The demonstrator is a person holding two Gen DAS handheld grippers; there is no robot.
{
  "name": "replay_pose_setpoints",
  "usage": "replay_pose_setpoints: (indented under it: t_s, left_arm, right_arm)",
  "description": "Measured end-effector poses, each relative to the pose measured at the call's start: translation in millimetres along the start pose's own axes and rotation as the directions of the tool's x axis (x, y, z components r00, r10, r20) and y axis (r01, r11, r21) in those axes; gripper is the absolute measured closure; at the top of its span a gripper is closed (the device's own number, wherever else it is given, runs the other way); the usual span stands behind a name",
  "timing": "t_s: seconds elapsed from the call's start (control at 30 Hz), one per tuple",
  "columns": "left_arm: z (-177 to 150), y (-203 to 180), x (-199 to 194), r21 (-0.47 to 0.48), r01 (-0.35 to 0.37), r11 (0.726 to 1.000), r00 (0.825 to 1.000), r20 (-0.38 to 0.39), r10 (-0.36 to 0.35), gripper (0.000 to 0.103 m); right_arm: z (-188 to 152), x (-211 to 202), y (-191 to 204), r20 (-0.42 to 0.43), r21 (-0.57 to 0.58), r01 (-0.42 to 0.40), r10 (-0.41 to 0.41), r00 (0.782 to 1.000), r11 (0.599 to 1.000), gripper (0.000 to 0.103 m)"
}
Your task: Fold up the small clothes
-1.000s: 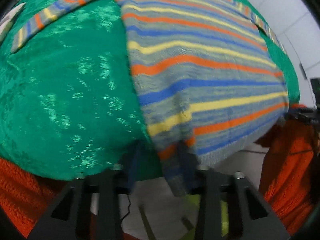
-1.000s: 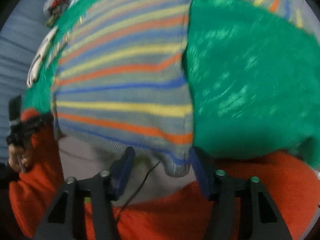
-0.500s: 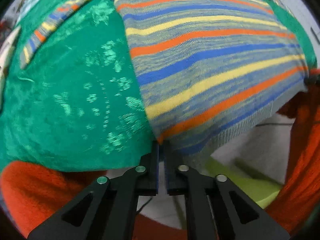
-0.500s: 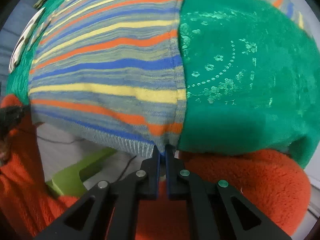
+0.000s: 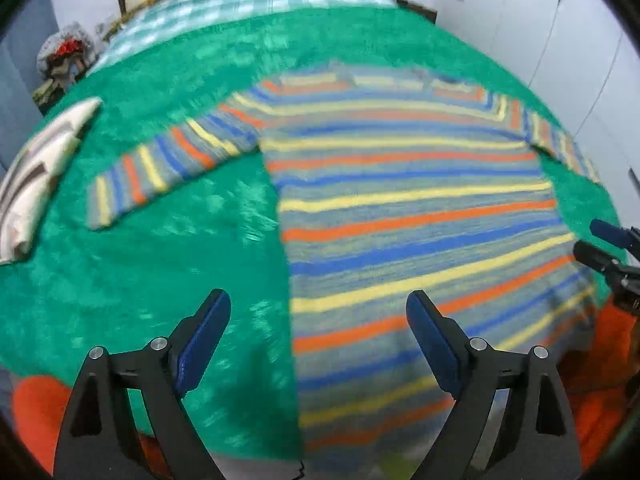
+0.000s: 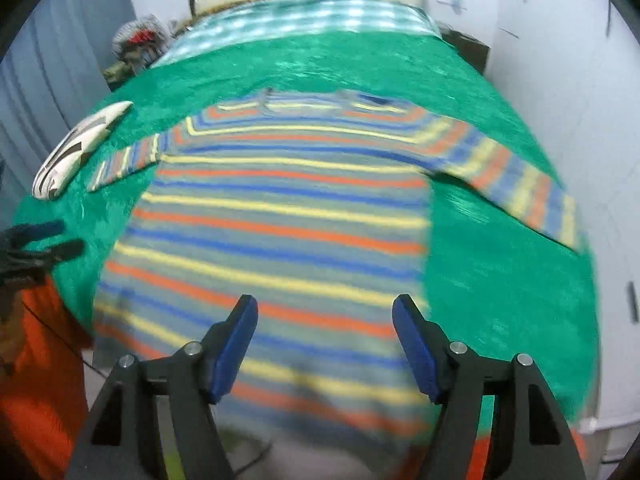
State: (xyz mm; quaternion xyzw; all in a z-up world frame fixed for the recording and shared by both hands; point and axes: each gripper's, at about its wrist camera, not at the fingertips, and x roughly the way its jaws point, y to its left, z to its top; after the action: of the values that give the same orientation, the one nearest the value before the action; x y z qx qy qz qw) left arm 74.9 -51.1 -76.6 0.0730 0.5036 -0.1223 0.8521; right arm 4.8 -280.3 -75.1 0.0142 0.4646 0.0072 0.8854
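Where jaws part: flat sweater (image 5: pixel 408 216).

My count across the bed

I see one striped sweater (image 5: pixel 400 208) with two sleeves spread, one green bedspread (image 5: pixel 160 264), one folded white garment (image 5: pixel 36 184), one checked blanket (image 6: pixel 312 20), and my two grippers, left (image 5: pixel 318 312) and right (image 6: pixel 325 316).
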Motion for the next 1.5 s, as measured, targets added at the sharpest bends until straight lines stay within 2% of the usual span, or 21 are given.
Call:
replay_pose_setpoints:
  t_s: [0.03,0.1,0.13,0.17,0.2,0.3,0.47,0.57,0.63,0.7,0.8,0.9,1.03,1.07,1.13,1.17,1.27,1.5]
  left_arm:
    - [-2,-3,14,0.006,-0.003,1.0,1.0,-0.02,0.003,0.012]
    - [-14,-4,51,0.032,-0.037,0.999,0.995,-0.093,0.04,0.01]
    - [-21,-2,60,0.024,-0.037,0.999,0.996,-0.082,0.039,0.007]
    - [-27,1,59,0.008,-0.048,0.999,0.998,-0.035,0.048,0.0]
    - [-30,2,57,0.0,-0.049,0.999,0.999,-0.014,0.049,0.0]
    - [-29,1,55,-0.005,-0.052,0.999,0.998,-0.024,0.052,0.0]
    - [-26,3,56,-0.003,-0.053,0.999,0.999,-0.006,0.053,0.0]
    - [-32,3,52,0.008,-0.036,0.999,0.999,-0.01,0.036,0.0]
    - [-28,9,46,-0.02,-0.019,1.0,1.0,-0.016,0.018,0.001]
    - [-18,23,29,-0.06,0.004,0.998,0.999,0.052,-0.001,0.001]
    - [5,49,23,-0.087,-0.046,0.995,0.991,0.122,0.056,0.0]
    - [31,84,43,-0.133,-0.086,0.987,0.99,0.104,0.101,0.0]
    - [49,119,107,-0.136,-0.163,0.977,0.986,0.0,0.164,0.0]
    - [48,126,121,-0.134,-0.098,0.986,0.995,0.017,0.102,0.0]
    - [44,135,117,-0.172,-0.051,0.984,0.994,0.083,0.066,0.0]
    - [42,135,116,-0.171,-0.05,0.984,0.994,0.092,0.067,0.0]
    - [39,130,115,-0.153,-0.077,0.985,0.991,0.101,0.093,0.0]
    - [39,130,114,-0.157,-0.075,0.985,0.991,0.101,0.091,0.0]
  right_arm:
    - [-3,8,2,0.002,0.0,0.01,-0.01,1.0,1.0,0.033]
    - [-15,38,3,-0.046,0.02,0.027,-0.026,0.999,0.999,0.033]
    - [-21,54,0,-0.099,0.042,0.022,-0.018,0.995,0.999,0.033]
    - [-29,67,-2,-0.152,0.063,0.024,-0.014,0.988,0.998,0.033]
    - [-34,68,-3,-0.153,0.063,0.032,-0.022,0.988,0.998,0.032]
    - [-39,65,3,-0.143,0.019,0.061,-0.057,0.988,0.998,0.029]
    - [-40,65,1,-0.138,0.036,0.071,-0.066,0.988,0.997,0.027]
    - [-41,65,0,-0.13,0.029,0.072,-0.068,0.989,0.997,0.026]
    - [-41,67,4,-0.127,0.019,0.076,-0.073,0.989,0.997,0.024]
    - [-42,67,5,-0.125,0.014,0.081,-0.079,0.989,0.997,0.023]
    - [-44,67,5,-0.126,0.014,0.088,-0.086,0.988,0.996,0.018]
    - [-42,69,4,-0.124,0.015,0.089,-0.087,0.988,0.996,0.015]
    - [-43,68,4,-0.119,0.013,0.087,-0.084,0.989,0.996,0.015]
    - [-43,68,4,-0.119,0.013,0.087,-0.085,0.989,0.996,0.015]
    - [-43,68,4,-0.119,0.015,0.085,-0.083,0.989,0.996,0.015]
    - [-43,68,4,-0.119,0.015,0.086,-0.083,0.989,0.996,0.015]
    - [-43,68,4,-0.119,0.014,0.086,-0.084,0.989,0.996,0.014]
    - [-42,69,3,-0.118,0.011,0.088,-0.086,0.989,0.996,0.013]
